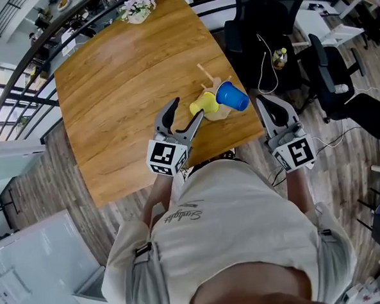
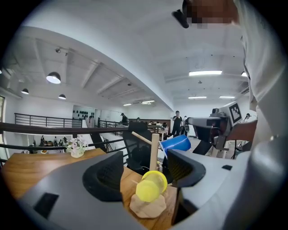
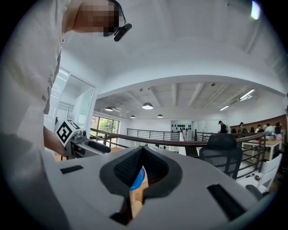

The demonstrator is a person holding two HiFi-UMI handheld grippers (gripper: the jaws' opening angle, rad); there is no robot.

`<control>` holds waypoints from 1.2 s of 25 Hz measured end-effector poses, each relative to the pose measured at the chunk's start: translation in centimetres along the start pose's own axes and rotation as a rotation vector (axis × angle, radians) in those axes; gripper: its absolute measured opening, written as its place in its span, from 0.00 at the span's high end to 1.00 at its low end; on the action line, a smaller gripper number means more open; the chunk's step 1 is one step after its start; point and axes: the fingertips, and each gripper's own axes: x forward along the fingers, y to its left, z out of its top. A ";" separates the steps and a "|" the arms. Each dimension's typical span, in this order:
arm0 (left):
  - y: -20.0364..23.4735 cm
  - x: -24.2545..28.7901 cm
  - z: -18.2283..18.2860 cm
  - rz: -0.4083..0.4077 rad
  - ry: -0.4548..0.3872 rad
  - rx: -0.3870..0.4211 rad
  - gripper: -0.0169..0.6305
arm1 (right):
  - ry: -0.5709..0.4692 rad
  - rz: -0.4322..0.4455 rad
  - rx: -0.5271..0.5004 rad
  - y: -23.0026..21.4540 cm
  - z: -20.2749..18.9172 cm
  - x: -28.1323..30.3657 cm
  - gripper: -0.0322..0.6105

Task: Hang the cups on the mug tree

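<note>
A wooden mug tree (image 1: 206,83) stands near the table's front right edge. A yellow cup (image 1: 204,104) and a blue cup (image 1: 231,97) hang on its pegs. My left gripper (image 1: 187,110) is just left of the yellow cup, open wide and holding nothing. In the left gripper view the yellow cup (image 2: 150,186) hangs just ahead of the left gripper (image 2: 146,168), above the tree's base (image 2: 148,207), with the blue cup (image 2: 176,143) higher on the post. My right gripper (image 1: 264,102) is shut and empty off the table's right edge. In the right gripper view a sliver of the blue cup (image 3: 137,179) shows behind the shut right gripper (image 3: 143,152).
The wooden table (image 1: 123,101) has a small flower vase (image 1: 137,9) at its far edge. Black office chairs (image 1: 266,28) and a bottle (image 1: 279,58) stand to the right of the table. A railing (image 1: 17,56) runs along the far left.
</note>
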 end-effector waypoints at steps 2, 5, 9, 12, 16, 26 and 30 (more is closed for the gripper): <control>0.1 -0.8 0.2 0.014 -0.009 -0.004 0.51 | -0.007 0.015 -0.001 0.5 0.4 0.3 0.96; 0.5 -2.0 0.3 0.027 -0.009 -0.006 0.51 | -0.015 0.036 -0.007 1.5 0.9 0.9 0.96; 1.2 -3.7 1.3 0.045 -0.037 -0.012 0.63 | -0.031 0.052 -0.017 2.4 2.2 1.6 0.96; 2.1 -4.6 2.5 0.079 -0.082 -0.026 0.83 | -0.047 0.058 -0.027 2.4 3.1 2.1 0.96; 2.7 -5.0 3.4 0.081 -0.097 -0.042 0.93 | -0.062 0.069 -0.041 2.7 4.1 2.5 0.96; 2.4 -5.9 6.3 0.041 -0.150 -0.022 0.94 | -0.072 0.081 -0.052 3.7 5.0 2.7 0.96; 2.1 -5.7 6.1 0.021 -0.142 -0.027 0.94 | -0.057 0.080 -0.055 3.8 4.6 2.6 0.96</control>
